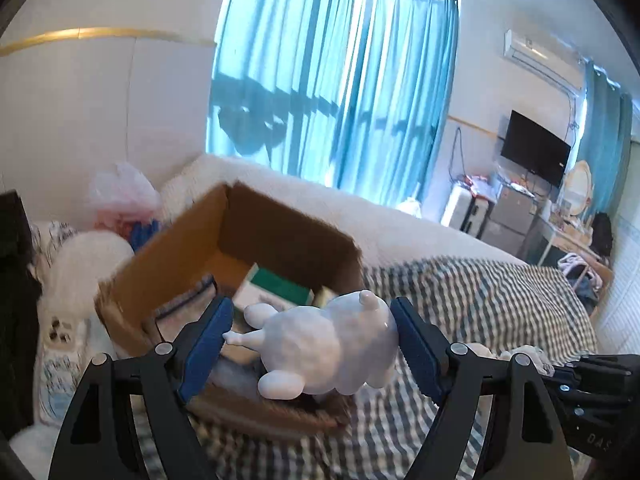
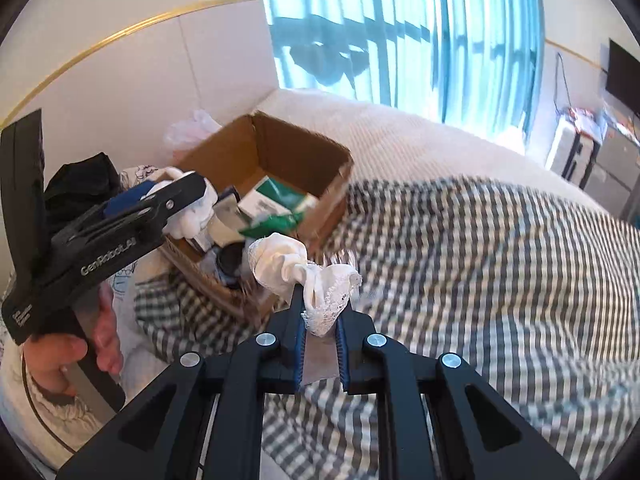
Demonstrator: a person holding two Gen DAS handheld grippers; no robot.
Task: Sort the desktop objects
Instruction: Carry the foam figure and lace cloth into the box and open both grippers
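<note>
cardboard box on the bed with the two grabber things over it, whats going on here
A person is sorting things into the cardboard box on the checked bedcover. The left gripper clamps a white animal figurine over the box. The right gripper pinches a white lace cloth near the box. Neither is dropped in yet.

1 cardboard box [image 1: 256,240], 1 white figurine [image 1: 324,352], 1 lace cloth [image 2: 320,292]

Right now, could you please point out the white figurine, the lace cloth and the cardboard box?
White figurine [image 1: 332,350]: left wrist view, on its rounded body.
Lace cloth [image 2: 326,304]: right wrist view, on the lace edge just above the pads.
Cardboard box [image 2: 298,148]: right wrist view, on its inner back wall.
</note>
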